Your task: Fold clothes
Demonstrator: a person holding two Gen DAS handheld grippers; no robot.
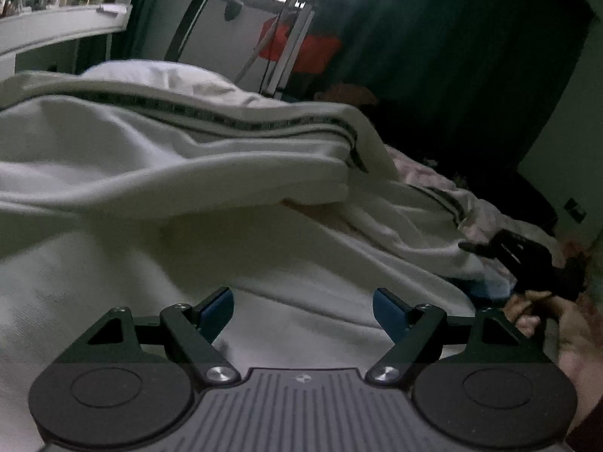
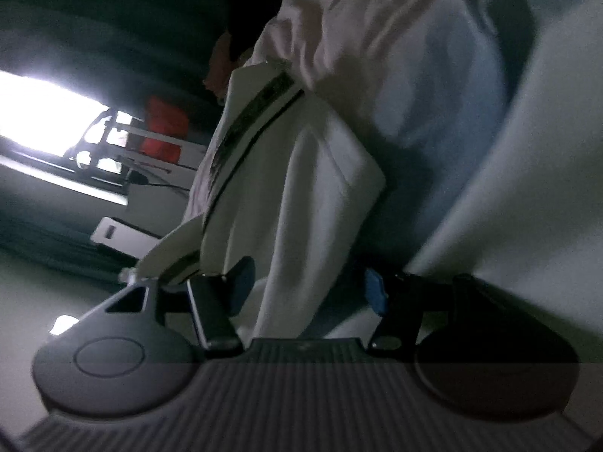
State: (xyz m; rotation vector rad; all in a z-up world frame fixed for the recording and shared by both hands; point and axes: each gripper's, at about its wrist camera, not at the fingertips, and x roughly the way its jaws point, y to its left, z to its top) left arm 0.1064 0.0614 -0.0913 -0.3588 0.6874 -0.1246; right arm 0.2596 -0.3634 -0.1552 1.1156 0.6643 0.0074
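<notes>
A white garment with dark striped trim (image 1: pixel 181 139) lies spread on a bed, one part folded over the rest. My left gripper (image 1: pixel 301 310) is open and empty, low over the garment's near white cloth. My right gripper (image 1: pixel 527 263) shows at the right edge of the left wrist view, by the garment's lower corner, held by a hand. In the right wrist view the right gripper (image 2: pixel 309 290) has its jaws apart with a fold of the white garment (image 2: pixel 286 203) hanging between the blue pads; the pads do not look pressed on it.
A pink patterned bedsheet (image 1: pixel 426 173) lies under the garment. Dark curtains (image 1: pixel 433 56) hang behind the bed. A white desk (image 1: pixel 64 26) with small items stands at the far left. A metal stand and an orange-red object (image 1: pixel 301 49) are by the window.
</notes>
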